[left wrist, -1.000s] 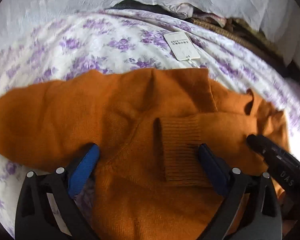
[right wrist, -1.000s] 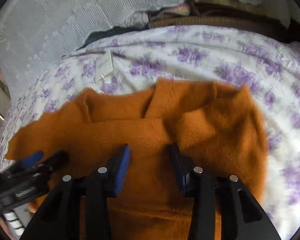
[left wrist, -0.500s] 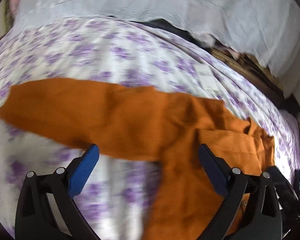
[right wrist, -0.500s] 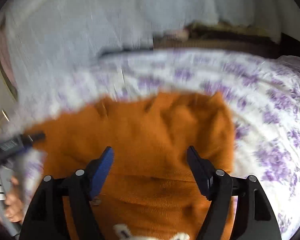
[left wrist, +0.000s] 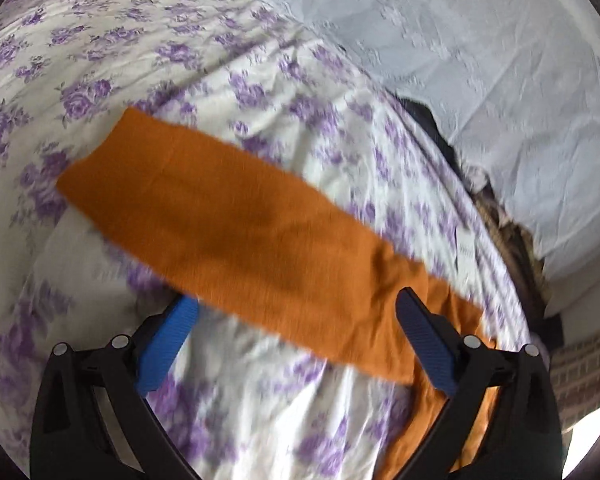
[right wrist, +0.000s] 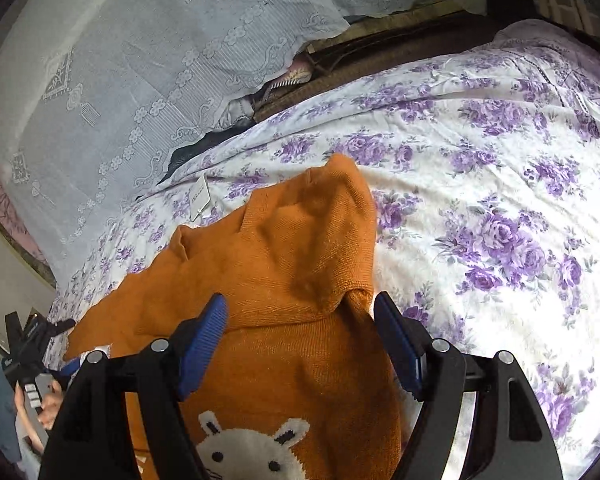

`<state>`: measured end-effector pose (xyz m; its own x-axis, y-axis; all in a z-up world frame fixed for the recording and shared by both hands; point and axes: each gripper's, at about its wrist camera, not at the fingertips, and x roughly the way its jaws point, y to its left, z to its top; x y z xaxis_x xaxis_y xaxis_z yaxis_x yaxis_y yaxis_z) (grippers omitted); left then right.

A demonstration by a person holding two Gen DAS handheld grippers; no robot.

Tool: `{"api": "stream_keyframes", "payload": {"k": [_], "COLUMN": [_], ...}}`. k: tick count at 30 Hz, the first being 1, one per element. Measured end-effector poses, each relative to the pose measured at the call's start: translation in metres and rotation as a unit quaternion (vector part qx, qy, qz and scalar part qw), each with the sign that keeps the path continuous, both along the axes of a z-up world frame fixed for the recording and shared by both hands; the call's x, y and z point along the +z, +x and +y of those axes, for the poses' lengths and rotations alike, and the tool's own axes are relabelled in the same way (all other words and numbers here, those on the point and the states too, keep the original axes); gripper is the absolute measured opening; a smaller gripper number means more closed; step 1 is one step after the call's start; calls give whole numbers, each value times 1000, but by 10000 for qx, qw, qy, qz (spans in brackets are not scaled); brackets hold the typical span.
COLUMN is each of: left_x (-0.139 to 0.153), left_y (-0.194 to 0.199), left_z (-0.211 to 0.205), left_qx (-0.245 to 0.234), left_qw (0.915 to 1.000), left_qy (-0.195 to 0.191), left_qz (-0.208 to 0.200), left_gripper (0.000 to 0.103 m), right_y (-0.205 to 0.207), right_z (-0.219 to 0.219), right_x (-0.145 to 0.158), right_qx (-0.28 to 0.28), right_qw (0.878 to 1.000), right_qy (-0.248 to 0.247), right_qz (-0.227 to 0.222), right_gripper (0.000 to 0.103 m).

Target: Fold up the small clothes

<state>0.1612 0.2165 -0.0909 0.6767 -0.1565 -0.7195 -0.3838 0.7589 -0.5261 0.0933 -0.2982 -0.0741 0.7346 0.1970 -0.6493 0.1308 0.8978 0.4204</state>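
Both tongs are spread wide right now, nothing pinched in either. Left tongs (left wrist: 296, 344) have their blue pads far apart, black arms splayed out toward the camera. Right tongs (right wrist: 300, 344) are gaping too. In the right wrist view the left tongs sit far off at the left edge, a bare hand (right wrist: 46, 400) gripping the handle.

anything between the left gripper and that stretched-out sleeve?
Nothing visible. The left gripper is open, with only bare floral sheet before the orange sleeve, which lies flat and uncovered.
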Motion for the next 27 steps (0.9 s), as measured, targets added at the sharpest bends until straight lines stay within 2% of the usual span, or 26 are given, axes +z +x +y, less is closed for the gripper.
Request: {"api": "stream_keyframes", "payload": {"k": [2, 3, 4, 5, 7, 8, 10, 13, 15, 20, 24, 27], "left_x": [-2, -3, -3, -3, -4, -5, -5, -5, -2, 17, 34, 42], "left_y": [9, 12, 15, 17, 20, 20, 18, 15, 14, 11, 12, 13], "left_z": [7, 9, 11, 11, 13, 14, 18, 21, 18, -9, -45, -68], "left_qx": [136, 170, 182, 180, 194, 205, 200, 135, 65, -257, -793, -997], "left_qw": [9998, 9998, 9998, 9998, 9998, 9998, 9997, 9996, 9996, 9986, 9930, 9891], "left_qy": [-101, -106, -76, -42, 41, 36, -72, -220, -216, 373, 755, 974], "left_qz": [-58, -65, -83, -86, -59, -40, -80, -148, -157, -278, -450, -481], "left_gripper": [94, 89, 77, 71, 48, 44, 30, 17, 15, 14, 14, 14], "right_y": [0, 0, 0, 2, 4, 5, 5, 5, 4, 3, 1, 1], "right_z": [-2, -4, -5, -6, -6, -6, -4, -3, -4, -4, -7, -9], "right_x": [-1, -2, -3, -6, -9, -12, -12, -12, -11, -10, -6, -5], "right_qx": [-38, -47, -59, -82, -106, -110, -100, -91, -95, -140, -176, -194], "right_qw": [10000, 9999, 9999, 9998, 9996, 9995, 9996, 9997, 9997, 9995, 9990, 9988], "right_qy": [62, 95, 120, 145, 165, 160, 123, 95, 119, 219, 363, 422], "right_qz": [-11, 4, 27, 80, 183, 235, 230, 221, 215, 200, 167, 161], "right_gripper": [76, 76, 76, 77, 77, 77, 77, 78, 78, 78, 78, 78]}}
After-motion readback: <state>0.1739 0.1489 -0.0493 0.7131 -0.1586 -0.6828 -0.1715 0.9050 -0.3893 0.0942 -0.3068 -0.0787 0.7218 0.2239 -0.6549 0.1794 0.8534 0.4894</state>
